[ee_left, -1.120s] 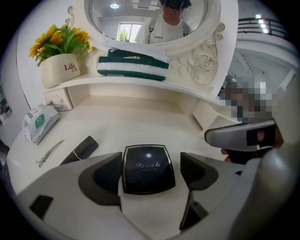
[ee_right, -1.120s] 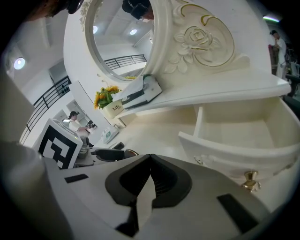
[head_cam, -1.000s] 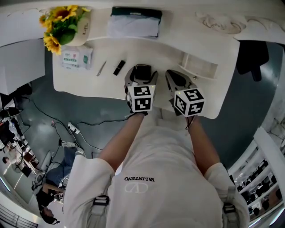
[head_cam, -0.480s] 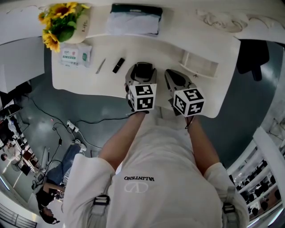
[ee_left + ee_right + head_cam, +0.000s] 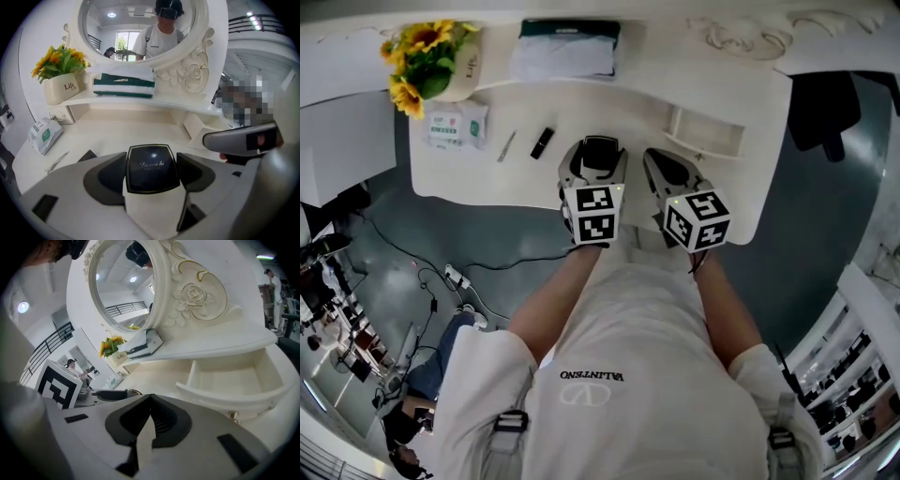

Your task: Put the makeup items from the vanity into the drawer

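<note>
The left gripper (image 5: 593, 161) has just been closing its jaws, which clamp a black compact (image 5: 152, 168) at centre frame over the table (image 5: 487, 178). The right gripper (image 5: 149, 420) has its jaws together and empty, just below the open drawer (image 5: 234, 380).

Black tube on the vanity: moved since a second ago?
No. The black tube still lies just right of the slim metal tool, same gap as before.

The left gripper (image 5: 596, 148) holds a black compact (image 5: 600, 159) over the vanity (image 5: 487, 173), near the open drawer (image 5: 705, 131).
</note>
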The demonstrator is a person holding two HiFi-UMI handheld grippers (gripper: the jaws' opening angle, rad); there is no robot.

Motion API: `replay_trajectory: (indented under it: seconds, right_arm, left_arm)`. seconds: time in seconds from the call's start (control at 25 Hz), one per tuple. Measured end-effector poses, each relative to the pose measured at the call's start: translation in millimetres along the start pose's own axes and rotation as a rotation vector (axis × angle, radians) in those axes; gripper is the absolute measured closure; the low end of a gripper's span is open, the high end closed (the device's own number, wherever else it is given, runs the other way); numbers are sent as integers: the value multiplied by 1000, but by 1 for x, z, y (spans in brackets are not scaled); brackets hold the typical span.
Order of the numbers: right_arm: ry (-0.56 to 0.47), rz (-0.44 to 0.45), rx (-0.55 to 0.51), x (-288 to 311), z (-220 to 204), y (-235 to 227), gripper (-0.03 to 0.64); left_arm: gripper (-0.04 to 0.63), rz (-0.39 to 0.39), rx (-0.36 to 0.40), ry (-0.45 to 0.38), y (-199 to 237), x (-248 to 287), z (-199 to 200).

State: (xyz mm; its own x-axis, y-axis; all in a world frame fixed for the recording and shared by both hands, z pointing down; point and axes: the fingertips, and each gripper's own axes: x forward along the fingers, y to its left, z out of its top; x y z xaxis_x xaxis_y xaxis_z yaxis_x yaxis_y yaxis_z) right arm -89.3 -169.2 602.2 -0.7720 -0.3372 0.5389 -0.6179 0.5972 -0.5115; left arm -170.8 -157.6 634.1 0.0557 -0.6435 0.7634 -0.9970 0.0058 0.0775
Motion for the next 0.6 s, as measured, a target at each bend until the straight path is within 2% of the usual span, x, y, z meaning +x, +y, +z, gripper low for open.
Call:
replay_trajectory:
  seconds: [0.24,0.6]
  right_arm:
    - [-67,-9,-24,-29,26,3,604]
    - [-122,-80,-11,-67,41,-23,604]
  left_arm:
    - [264,-38,21,-40,-24,-15,28]
    - [264,-111,76,-82,-73,-25,63]
